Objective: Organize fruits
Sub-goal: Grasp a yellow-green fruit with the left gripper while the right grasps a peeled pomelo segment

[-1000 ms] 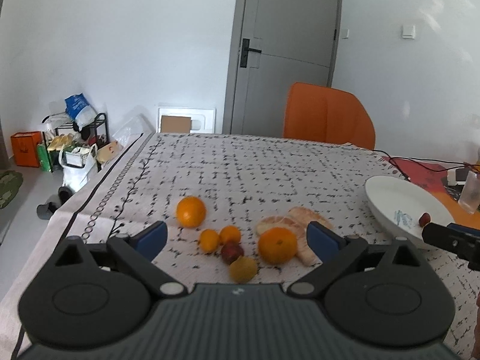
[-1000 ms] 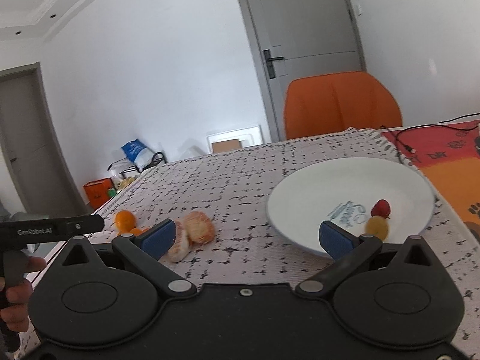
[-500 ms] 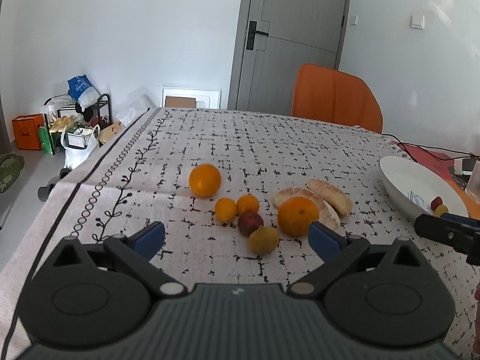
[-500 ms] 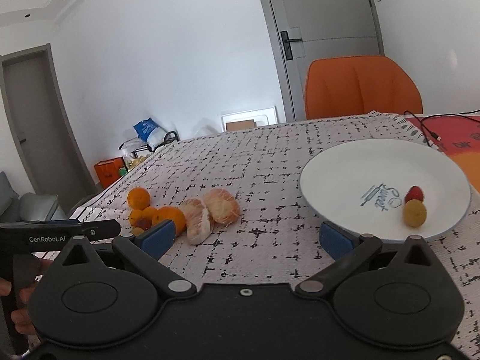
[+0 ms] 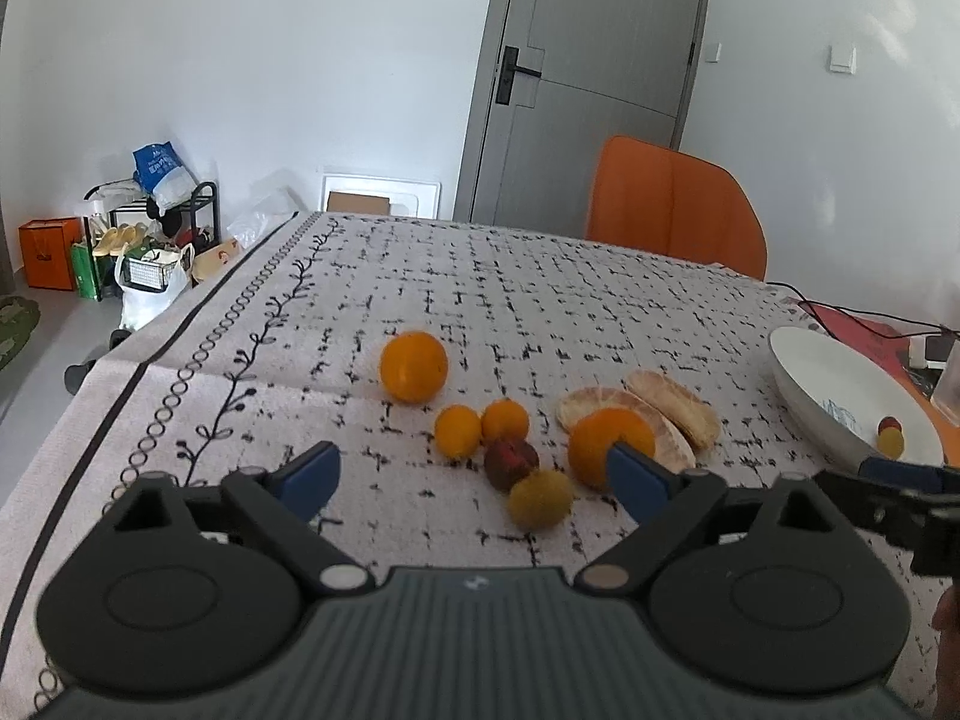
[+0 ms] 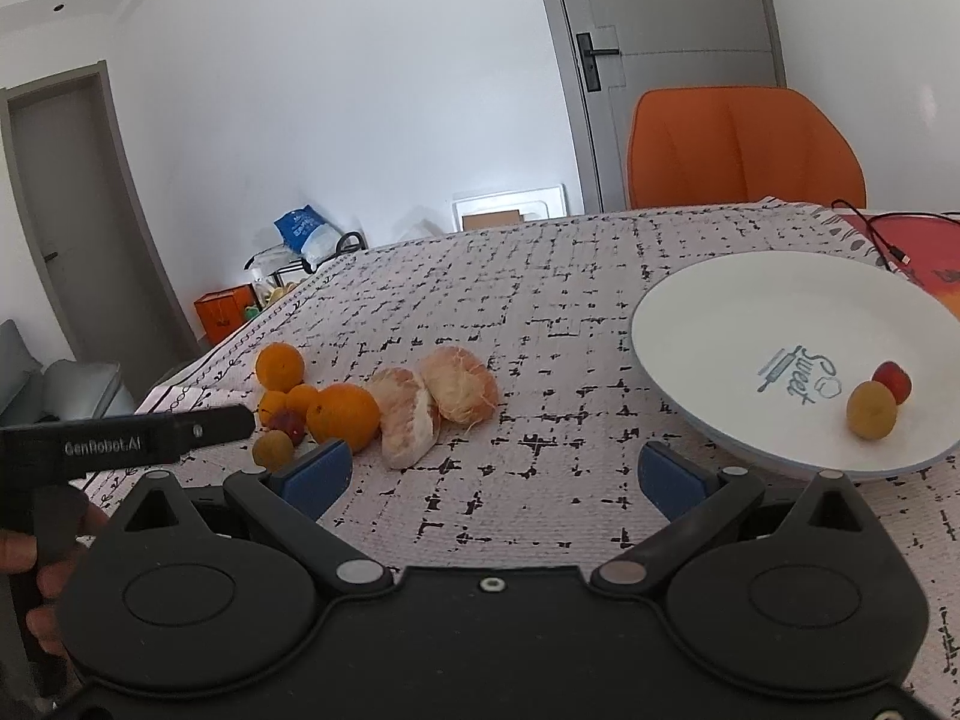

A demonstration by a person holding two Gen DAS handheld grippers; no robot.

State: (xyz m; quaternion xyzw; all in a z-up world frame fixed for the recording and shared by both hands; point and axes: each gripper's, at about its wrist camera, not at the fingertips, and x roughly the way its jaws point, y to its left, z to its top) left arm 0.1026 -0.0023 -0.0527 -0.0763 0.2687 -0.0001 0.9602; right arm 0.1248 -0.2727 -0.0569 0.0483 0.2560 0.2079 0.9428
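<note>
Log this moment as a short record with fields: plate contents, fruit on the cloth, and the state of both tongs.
plate: white plate, right side of the table
on plate: one small yellow fruit and one small red fruit, touching
on cloth: two large oranges, two small oranges, dark red fruit, yellowish fruit, two peeled citrus pieces
left tongs: open, empty
right tongs: open, empty

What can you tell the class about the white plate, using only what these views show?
The white plate is round, shallow and glossy, likely ceramic, with a bluish rim edge and a blue "Sweet" rolling-pin print at its centre. It lies flat on the patterned tablecloth. A small red fruit and a small yellow fruit rest in it, side by side.
</note>
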